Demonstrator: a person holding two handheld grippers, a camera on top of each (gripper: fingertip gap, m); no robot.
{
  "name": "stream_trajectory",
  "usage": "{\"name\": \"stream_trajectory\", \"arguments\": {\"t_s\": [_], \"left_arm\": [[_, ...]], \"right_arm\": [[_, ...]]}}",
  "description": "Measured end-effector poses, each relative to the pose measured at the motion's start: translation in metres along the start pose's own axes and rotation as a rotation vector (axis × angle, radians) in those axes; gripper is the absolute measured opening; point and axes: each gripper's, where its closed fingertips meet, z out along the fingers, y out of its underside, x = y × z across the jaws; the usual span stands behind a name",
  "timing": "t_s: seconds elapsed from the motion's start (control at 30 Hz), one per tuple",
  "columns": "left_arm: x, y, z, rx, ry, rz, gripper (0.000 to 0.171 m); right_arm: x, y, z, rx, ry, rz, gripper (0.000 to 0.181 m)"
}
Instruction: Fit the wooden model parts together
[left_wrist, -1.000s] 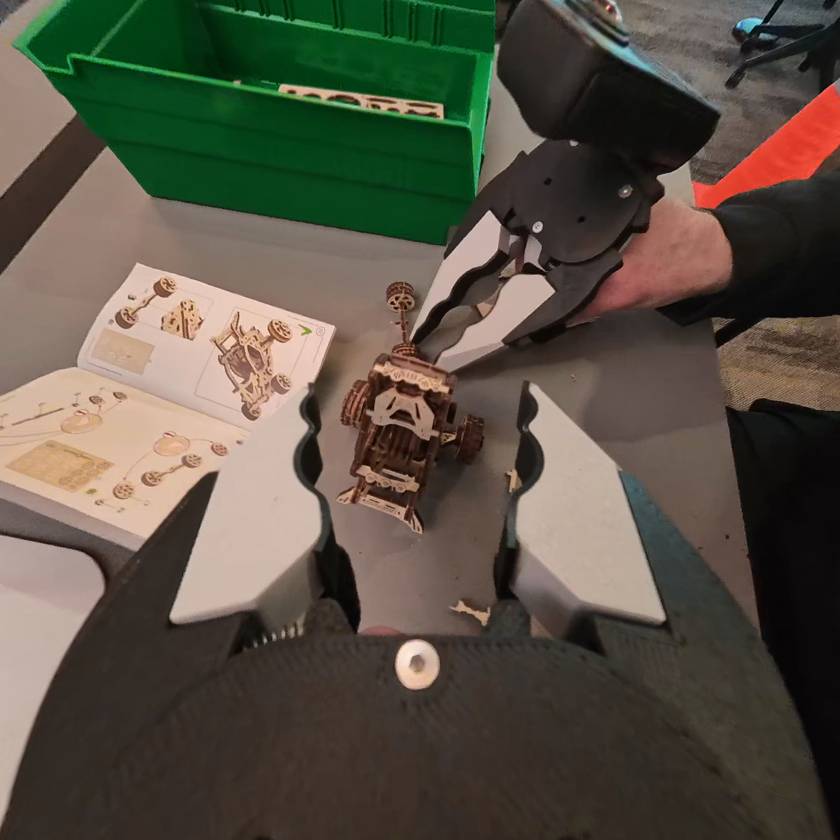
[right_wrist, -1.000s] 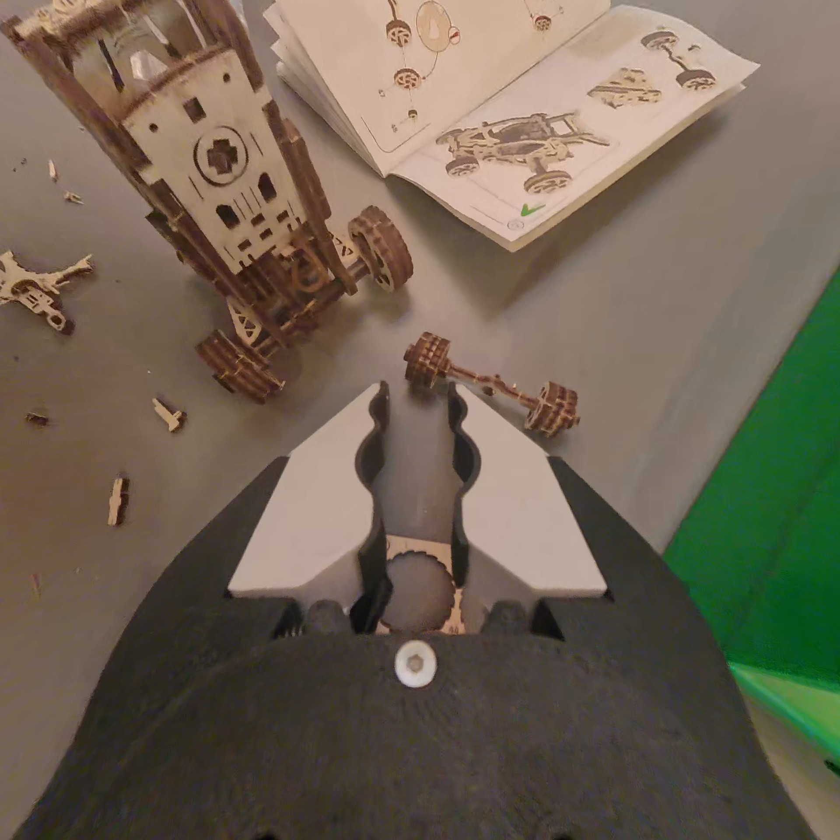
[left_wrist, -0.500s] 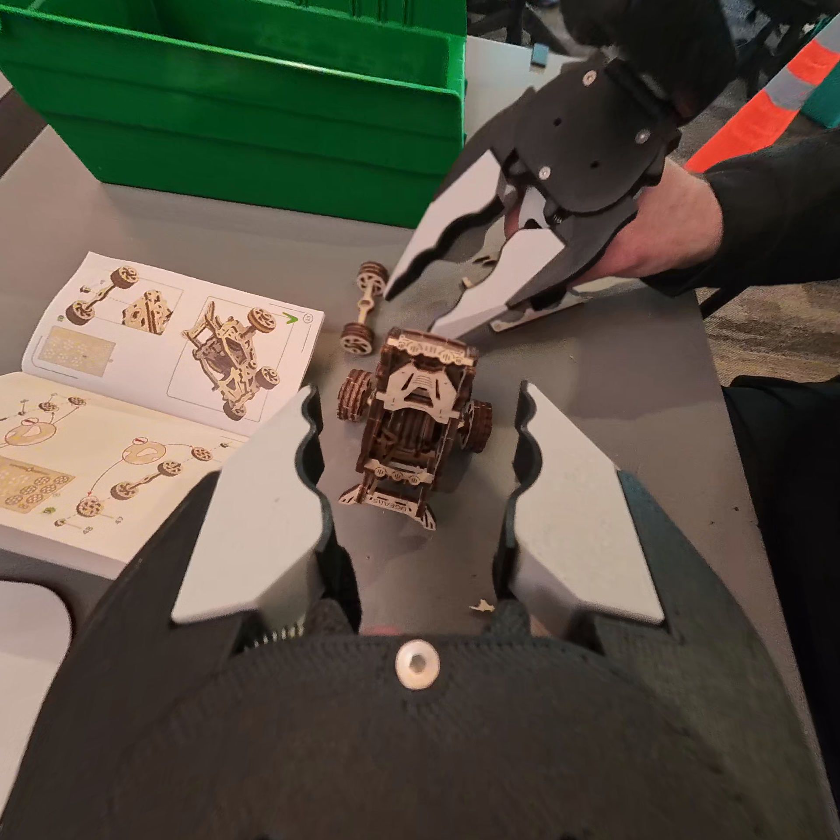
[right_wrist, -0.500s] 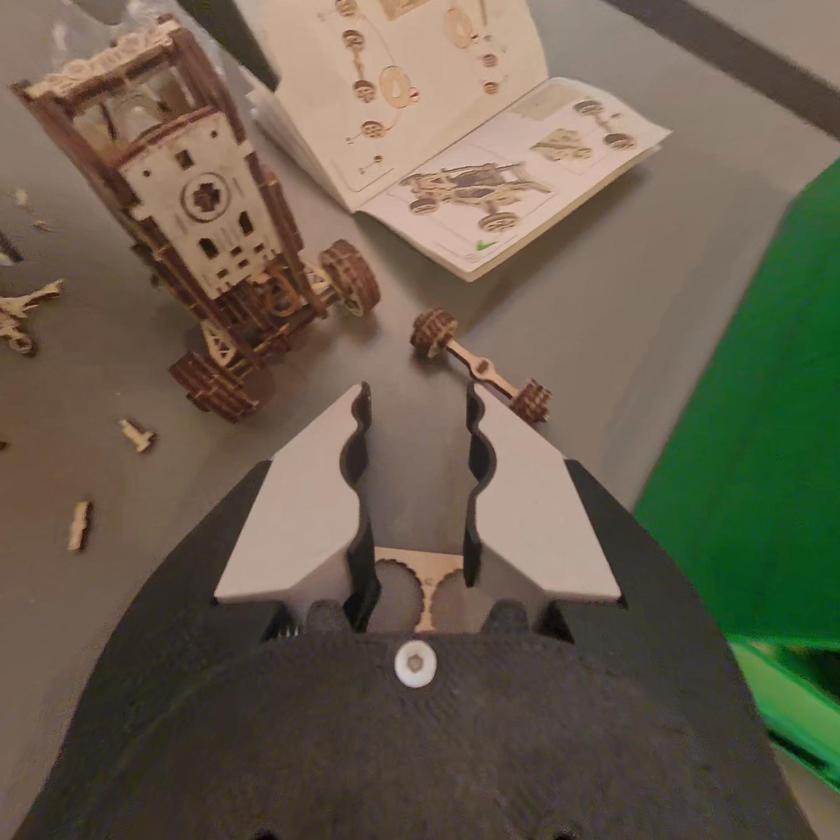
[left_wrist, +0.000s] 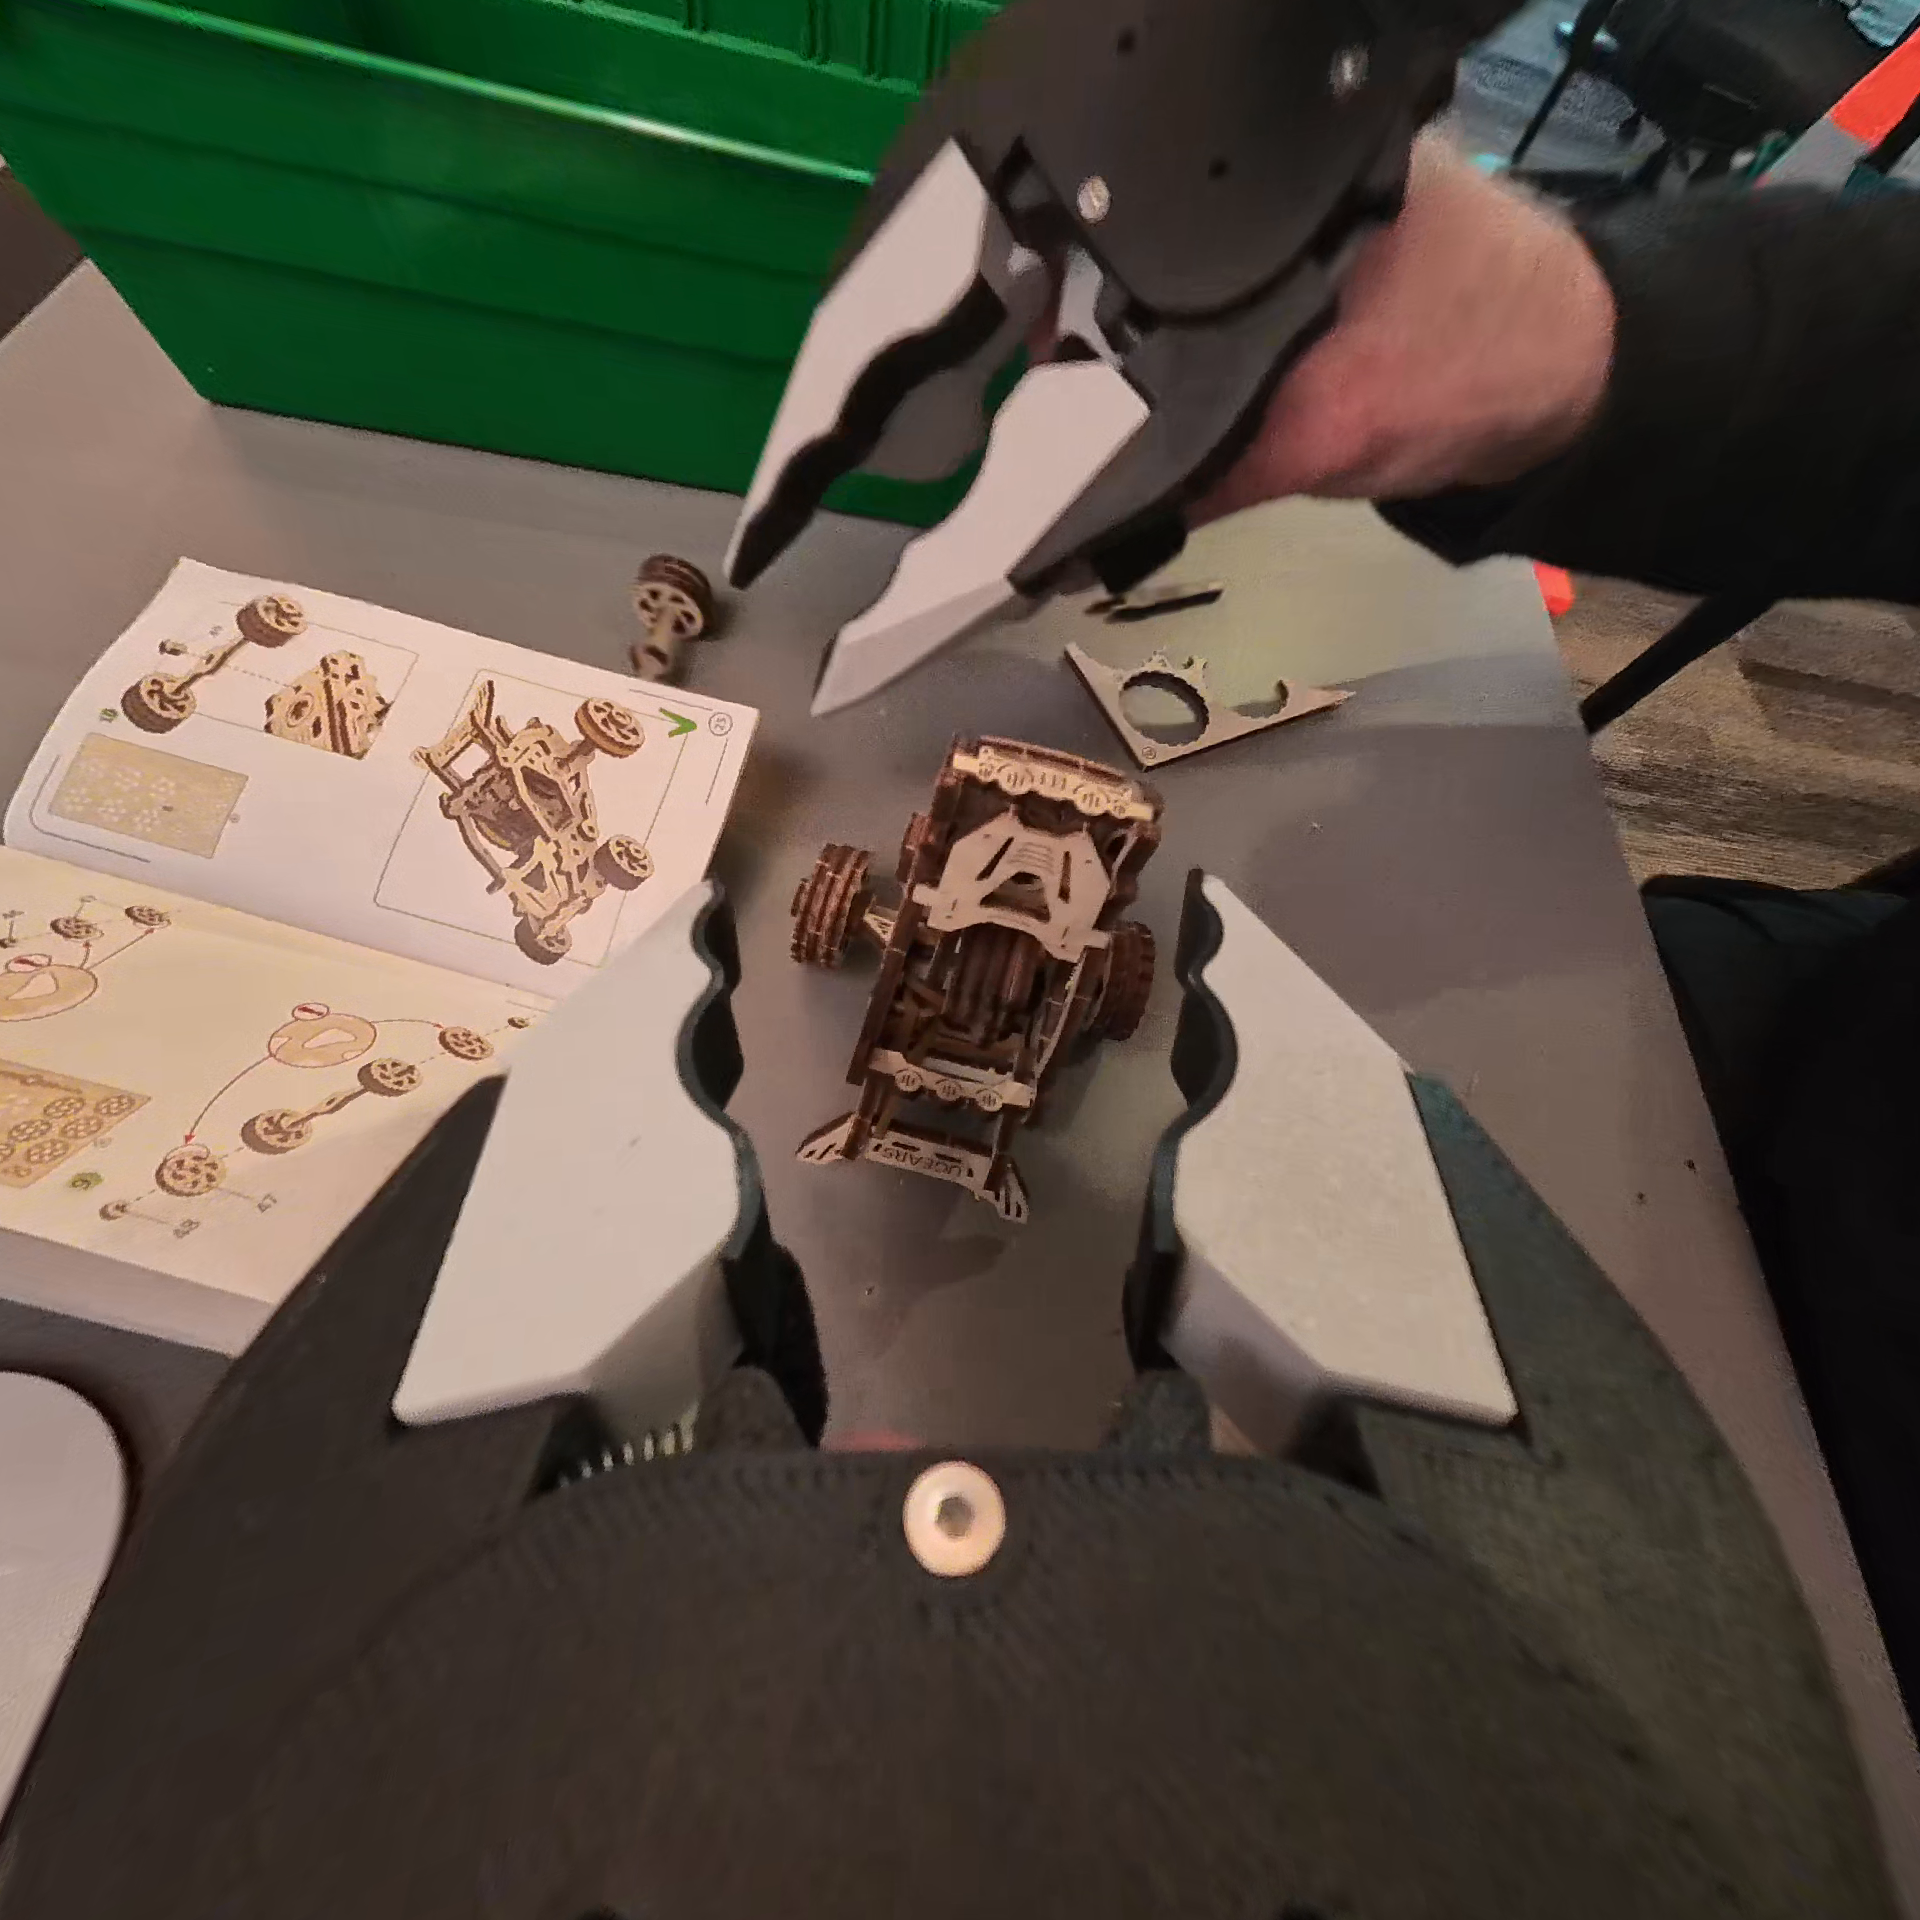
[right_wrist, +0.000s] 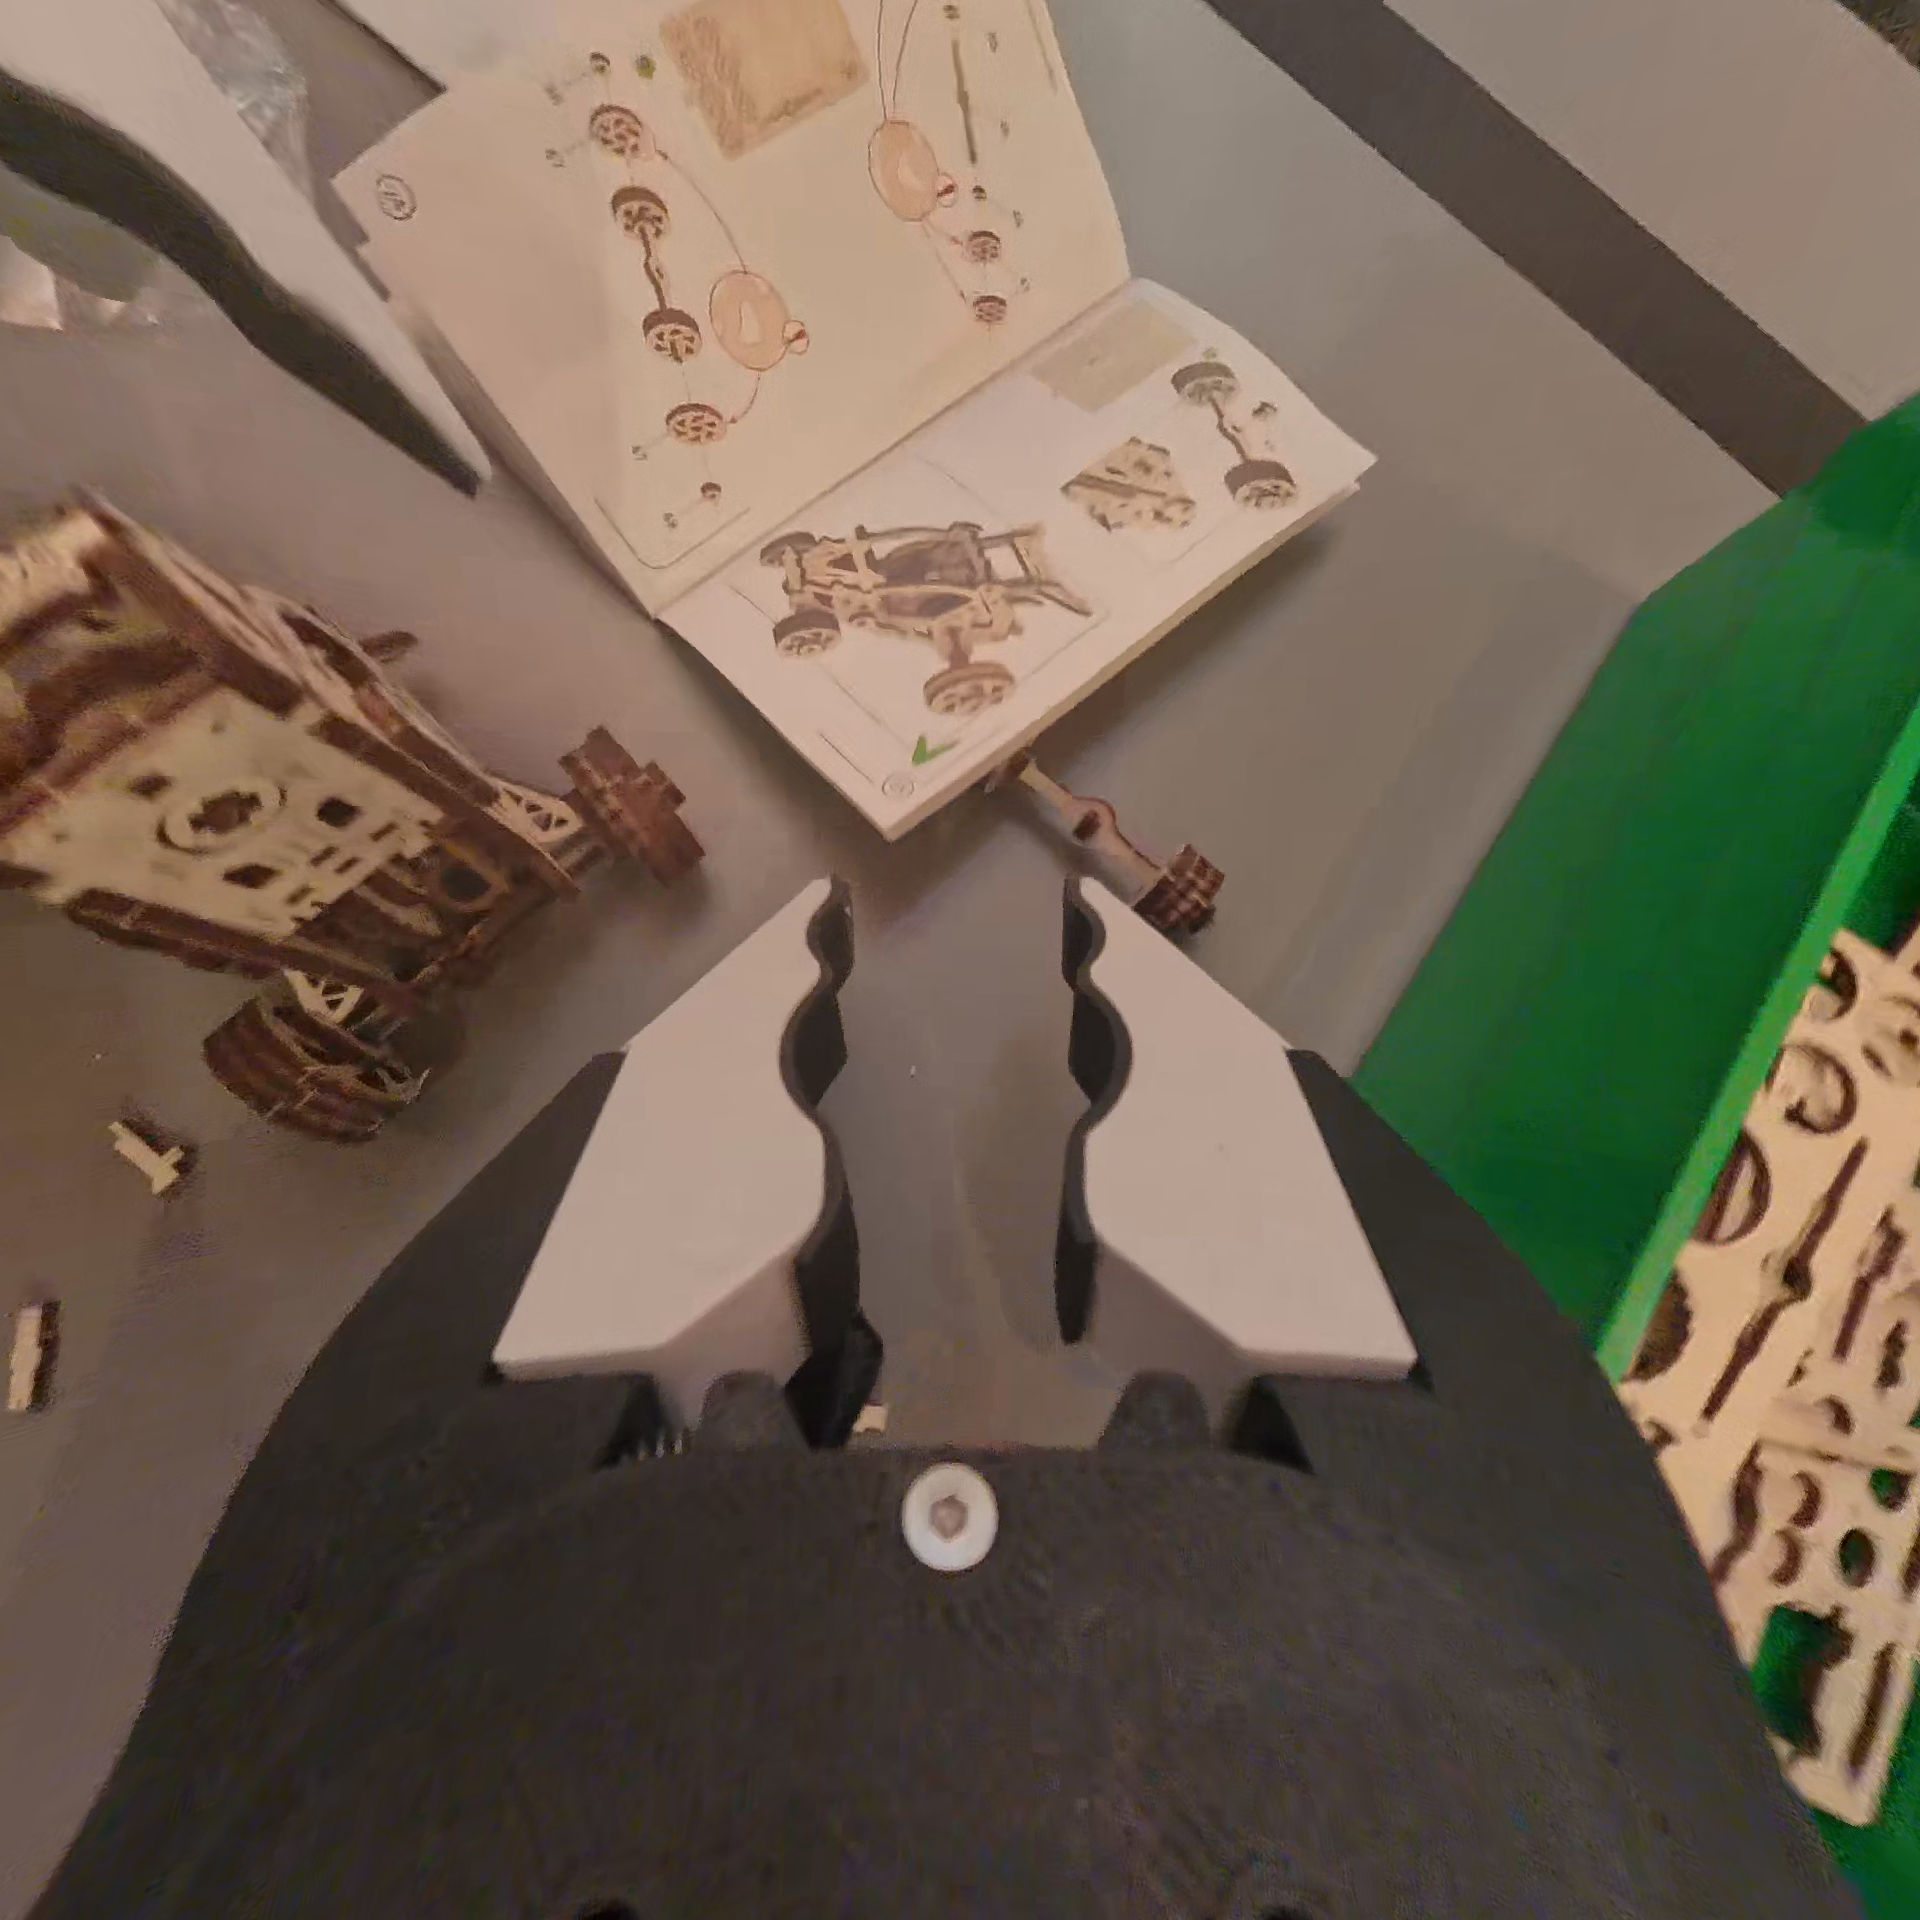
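Left gripper (left_wrist: 956, 1049), bottom-centre of the left wrist view, is sitting wide apart w/ nothing in it, framing the wooden buggy (left_wrist: 977, 977) that's standing mid-frame on the grey table (left_wrist: 1382, 935). Right gripper (left_wrist: 831, 613) is hanging released at upper centre, held by a hand (left_wrist: 1423, 343), tips near the loose wheel axle (left_wrist: 670, 618) but not touching. What's just changing: the scrap sheet (left_wrist: 1195, 701) w/ the round cut-out, which was tucked betw. the right gripper's fingers a sec ago, is now lying on the table right of centre, so that gripper is freeing up, prob. to go for the axle. Instruction booklet (left_wrist: 343, 831) is lying open at left. Green bin (left_wrist: 468, 229) is filling the upper left; its contents aren't showing from this angle. Right wrist view: right gripper (right_wrist: 951, 904) at lower centre is standing apart & empty, table showing thru the gap. Axle (right_wrist: 1132, 862) is lying just past the right fingertip, one end tucked under the booklet (right_wrist: 831, 364) corner. Buggy (right_wrist: 281, 883) is sitting at left, blurred. Small offcuts (right_wrist: 151, 1153) are scattered at lower left. Bin (right_wrist: 1621, 987) at right is holding pale punched part sheets (right_wrist: 1797, 1299). Fitting the axle isn't started yet, I'd judge.
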Motion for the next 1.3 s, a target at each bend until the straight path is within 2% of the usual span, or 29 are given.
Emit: {"name": "stream_trajectory", "arguments": {"t_s": [0.13,0.23,0.3,0.33,0.43,0.5,0.63,0.73,0.83,0.9,0.93,0.97,1.1,1.2,1.3], "left_arm": [[0.005,0.006,0.006,-0.014,0.043,-0.007,0.081],[0.011,0.013,0.015,-0.040,0.069,0.010,0.076],[0.013,0.017,0.022,-0.058,0.063,0.027,0.066],[0.011,0.019,0.025,-0.070,0.050,0.021,0.053],[0.015,0.020,0.030,-0.046,0.069,0.018,0.048],[0.015,0.021,0.027,-0.045,0.070,0.009,0.048],[0.016,0.030,0.015,-0.068,0.047,0.024,0.045],[0.017,0.035,0.007,-0.071,0.038,0.018,0.044],[0.017,0.037,0.003,-0.055,0.030,0.007,0.044],[0.018,0.039,0.000,-0.061,0.026,0.009,0.044],[0.018,0.040,-0.001,-0.062,0.025,0.010,0.044],[0.020,0.041,-0.002,-0.066,0.031,0.012,0.044],[0.023,0.041,-0.004,-0.085,0.021,0.033,0.043],[0.024,0.040,-0.004,-0.083,0.022,0.024,0.042],[0.029,0.038,-0.004,-0.073,0.038,-0.002,0.045]], "right_arm": [[0.005,-0.009,0.000,-0.205,-0.053,-0.059,0.037],[0.017,-0.021,-0.003,-0.291,-0.013,-0.128,0.039],[0.023,-0.022,0.002,-0.355,-0.010,-0.186,0.042],[0.028,-0.022,0.007,-0.369,0.005,-0.194,0.043],[0.037,-0.014,0.016,-0.479,0.043,-0.294,0.044],[0.041,-0.006,0.018,-0.593,0.053,-0.405,0.041],[0.033,-0.014,0.025,-0.653,0.008,-0.620,0.039],[0.041,0.002,0.034,-0.792,-0.028,-0.677,0.037],[0.040,0.015,0.040,-0.862,-0.080,-0.691,0.031],[0.044,0.020,0.043,-0.893,-0.088,-0.682,0.011],[0.047,0.019,0.042,-0.905,-0.074,-0.671,0.012],[0.046,0.019,0.042,-0.901,-0.079,-0.667,0.004],[0.037,0.022,0.035,-0.920,-0.141,-0.589,0.003],[0.027,0.019,0.020,-0.889,-0.140,-0.511,0.003],[0.004,0.016,-0.004,-0.801,-0.208,-0.371,0.003]]}}
